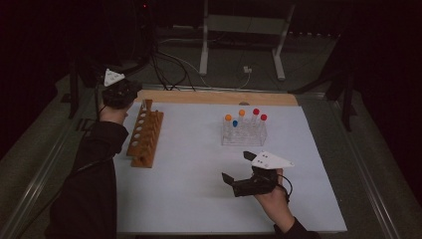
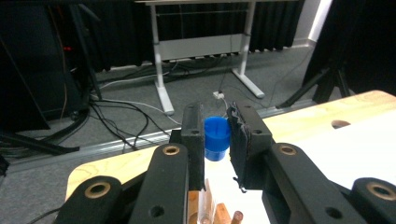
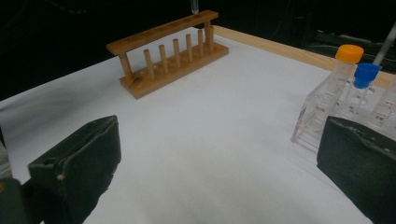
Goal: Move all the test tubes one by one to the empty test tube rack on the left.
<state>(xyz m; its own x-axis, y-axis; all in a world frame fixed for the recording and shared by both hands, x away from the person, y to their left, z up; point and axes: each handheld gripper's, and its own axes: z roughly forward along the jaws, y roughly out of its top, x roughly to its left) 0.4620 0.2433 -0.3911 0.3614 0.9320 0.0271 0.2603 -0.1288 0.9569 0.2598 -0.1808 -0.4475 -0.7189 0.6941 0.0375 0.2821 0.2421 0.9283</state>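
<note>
Right gripper (image 1: 238, 172) sits nearest, low over the white mat (image 1: 199, 199), jaws wide apart and empty, pointed toward the wooden rack (image 1: 145, 139). Clear rack (image 1: 244, 133) beyond it holds five capped tubes. Left gripper (image 2: 217, 133) is at the wooden rack's far end, jaws clamped on the blue-capped tube (image 2: 216, 138) just below the cap. Tube hangs upright, long axis vertical, tip above the rack's end hole in the right gripper view. Judgement: next is a straight descent into that hole; left hand alone is placed for it.
</note>
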